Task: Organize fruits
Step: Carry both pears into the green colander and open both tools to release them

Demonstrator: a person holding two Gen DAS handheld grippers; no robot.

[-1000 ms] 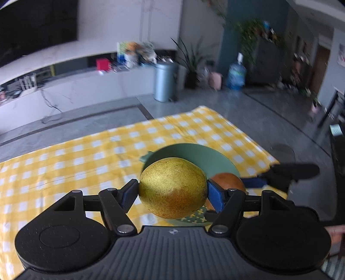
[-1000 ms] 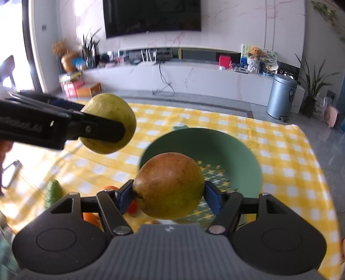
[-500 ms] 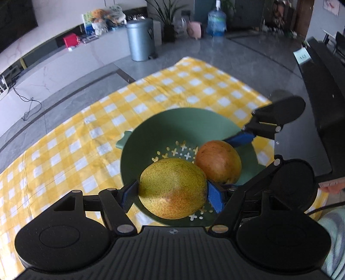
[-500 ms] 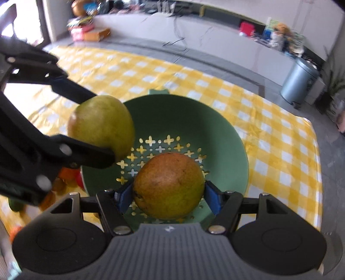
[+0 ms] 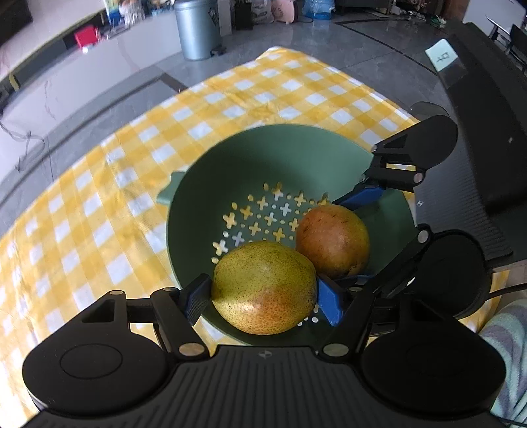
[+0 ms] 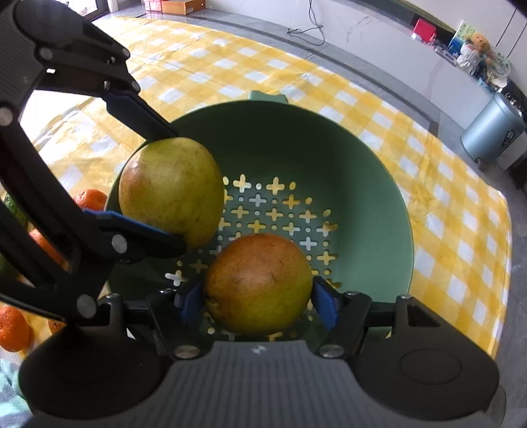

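My left gripper (image 5: pixel 263 296) is shut on a yellow-green pear (image 5: pixel 263 286), which hangs inside the green colander bowl (image 5: pixel 296 154) near its front wall. To its right my right gripper (image 6: pixel 258 301) is shut on a reddish-orange pear (image 6: pixel 258 283), also low in the bowl over the cross-shaped holes. From the right wrist view the yellow-green pear (image 6: pixel 171 189) shows at the bowl's (image 6: pixel 346 158) left side between the left gripper's blue pads. The left wrist view shows the reddish pear (image 5: pixel 332 240) held by the right gripper's blue fingers (image 5: pixel 362 194). Both pears sit close together.
The bowl stands on a yellow-and-white checked cloth (image 5: pixel 98 204). Several oranges (image 6: pixel 90 199) and a green fruit lie on the cloth left of the bowl. A dark bench (image 5: pixel 477 138) borders the cloth on the right. A metal bin (image 5: pixel 197 29) stands on the floor beyond.
Both grippers tipped downward and sank with their pears from above the cloth into the green bowl. The pears now hang close to the bowl's perforated bottom.
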